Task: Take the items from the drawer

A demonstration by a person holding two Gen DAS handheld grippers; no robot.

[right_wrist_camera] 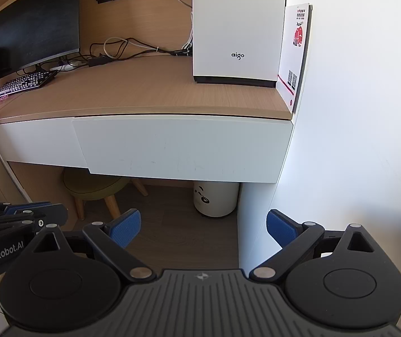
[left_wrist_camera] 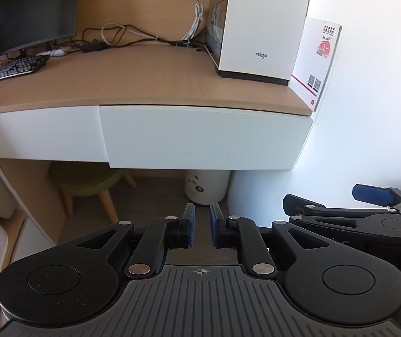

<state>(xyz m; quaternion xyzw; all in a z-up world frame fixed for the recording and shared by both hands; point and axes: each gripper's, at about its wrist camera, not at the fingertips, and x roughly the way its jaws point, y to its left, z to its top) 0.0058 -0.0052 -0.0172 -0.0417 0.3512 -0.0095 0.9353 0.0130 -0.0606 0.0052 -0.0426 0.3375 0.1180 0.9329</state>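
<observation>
The white drawer front point(left_wrist_camera: 200, 137) under the wooden desk top is closed, and its contents are hidden; it also faces me in the right wrist view point(right_wrist_camera: 183, 148). A second white drawer front point(left_wrist_camera: 40, 132) sits to its left. My left gripper point(left_wrist_camera: 201, 224) hangs in front of and below the drawer, its blue pads nearly together with nothing between them. My right gripper point(right_wrist_camera: 203, 230) stands wide open and empty, at about the same distance from the drawer. The two grippers are side by side: the right gripper point(left_wrist_camera: 332, 199) shows beside the left one, and the left gripper point(right_wrist_camera: 31, 210) shows at the right view's edge.
On the desk stand a white aigo computer case point(left_wrist_camera: 259, 28), a white and red card point(left_wrist_camera: 318, 59) against the wall, tangled cables point(left_wrist_camera: 133, 35), a keyboard point(left_wrist_camera: 12, 68) and a monitor point(left_wrist_camera: 23, 14). Under the desk are a green stool point(left_wrist_camera: 88, 185) and a white bin point(left_wrist_camera: 207, 186). A white wall point(left_wrist_camera: 369, 112) closes the right.
</observation>
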